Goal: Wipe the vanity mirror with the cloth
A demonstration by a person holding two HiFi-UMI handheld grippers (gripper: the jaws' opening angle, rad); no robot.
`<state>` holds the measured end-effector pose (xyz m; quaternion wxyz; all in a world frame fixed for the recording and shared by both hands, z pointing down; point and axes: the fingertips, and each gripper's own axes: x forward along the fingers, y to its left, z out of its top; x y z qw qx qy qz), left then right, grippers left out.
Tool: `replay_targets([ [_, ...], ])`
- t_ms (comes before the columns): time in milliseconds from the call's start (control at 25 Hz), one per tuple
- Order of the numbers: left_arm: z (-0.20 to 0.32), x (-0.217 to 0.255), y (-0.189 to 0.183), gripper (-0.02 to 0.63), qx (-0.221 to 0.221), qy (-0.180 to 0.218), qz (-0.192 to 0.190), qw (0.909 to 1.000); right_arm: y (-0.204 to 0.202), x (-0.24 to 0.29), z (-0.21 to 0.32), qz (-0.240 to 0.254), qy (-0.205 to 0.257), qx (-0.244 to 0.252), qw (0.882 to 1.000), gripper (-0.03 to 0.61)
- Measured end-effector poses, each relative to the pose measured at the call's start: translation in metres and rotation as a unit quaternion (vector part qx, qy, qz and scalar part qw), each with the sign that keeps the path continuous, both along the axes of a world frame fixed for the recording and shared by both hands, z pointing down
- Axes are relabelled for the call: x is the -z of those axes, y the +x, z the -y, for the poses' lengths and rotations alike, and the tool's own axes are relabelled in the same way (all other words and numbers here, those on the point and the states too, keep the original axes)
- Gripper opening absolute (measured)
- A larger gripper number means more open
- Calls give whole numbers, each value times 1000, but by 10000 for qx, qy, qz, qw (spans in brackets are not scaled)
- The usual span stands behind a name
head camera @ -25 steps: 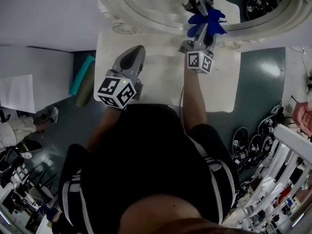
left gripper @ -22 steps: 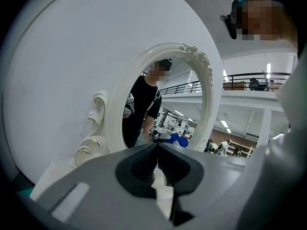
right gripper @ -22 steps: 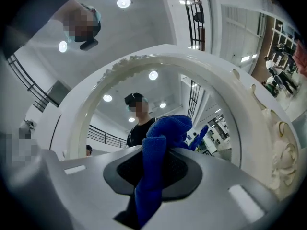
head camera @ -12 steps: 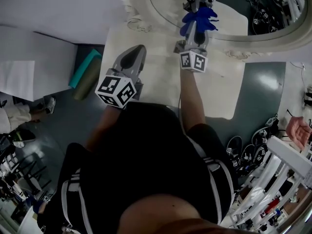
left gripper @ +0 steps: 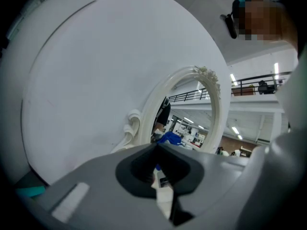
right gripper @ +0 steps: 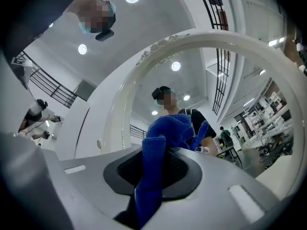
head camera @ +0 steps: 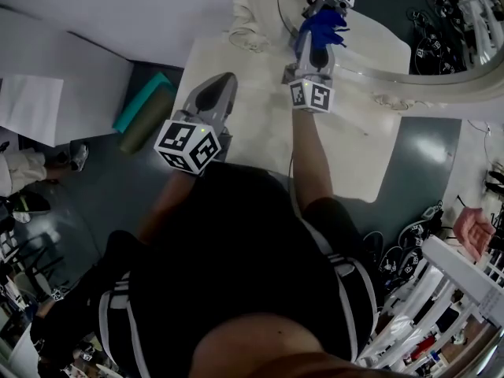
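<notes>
Right tongs point(head camera: 315, 38), clamping the blue cloth point(head camera: 321, 24), have slid left across the vanity mirror point(head camera: 370, 38), so wiping continues. Left tongs point(head camera: 224, 83) idle, closed and empty.

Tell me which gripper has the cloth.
The right gripper: its jaws are shut on the blue cloth, up at the mirror. The left gripper is shut on nothing.

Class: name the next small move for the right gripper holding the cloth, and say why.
Probably sweep the right gripper sideways along the mirror: its jaws are shut on the blue cloth, which appears to meet the glass near its edge.
</notes>
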<state>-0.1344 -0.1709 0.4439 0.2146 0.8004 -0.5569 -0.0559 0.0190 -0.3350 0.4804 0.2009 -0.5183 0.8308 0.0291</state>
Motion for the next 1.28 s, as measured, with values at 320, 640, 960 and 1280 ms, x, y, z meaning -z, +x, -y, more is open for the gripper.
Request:
replay_targets([
  [320, -13, 4, -6, 11, 88, 80, -46, 9999, -16, -2, 1, -251, -67, 214, 9994, 67],
  [640, -28, 4, -14, 11, 39, 211, -197, 9996, -21, 7, -9, -412, -154, 164, 9989, 72],
  [960, -37, 16, -22, 11, -265, 386, -260, 9986, -22, 34, -36, -283, -472, 9, 9985, 72],
  [1280, -39, 3, -5, 11, -850, 402, -290, 9951, 9, 48, -87, -189, -916, -508, 9943, 72],
])
